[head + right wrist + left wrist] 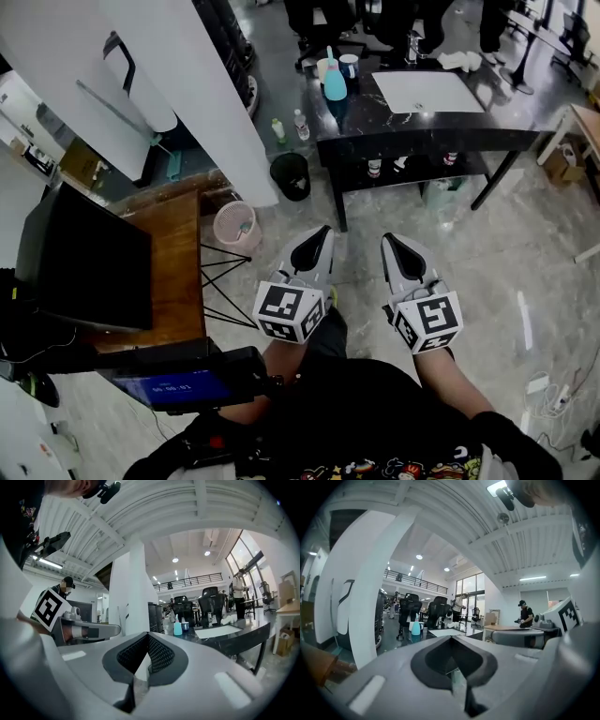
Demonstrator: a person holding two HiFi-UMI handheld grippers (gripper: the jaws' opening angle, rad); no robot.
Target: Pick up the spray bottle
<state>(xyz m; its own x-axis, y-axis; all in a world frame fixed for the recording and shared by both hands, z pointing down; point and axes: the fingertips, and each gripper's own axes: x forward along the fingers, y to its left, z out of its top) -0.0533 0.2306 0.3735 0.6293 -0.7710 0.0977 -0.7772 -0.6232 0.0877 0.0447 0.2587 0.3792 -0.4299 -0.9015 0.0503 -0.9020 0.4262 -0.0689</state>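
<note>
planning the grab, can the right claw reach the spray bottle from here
Probably not yet: the bottle stands on the far table, the right claw well short. Open floor between.

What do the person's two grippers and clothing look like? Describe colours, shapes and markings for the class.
The left gripper and right gripper each have pale grey tapering tongs with black inner pads. Behind the tongs sit white cubes, left and right, printed with black square markers. The person wears a dark top with a colourful cartoon print.
</note>
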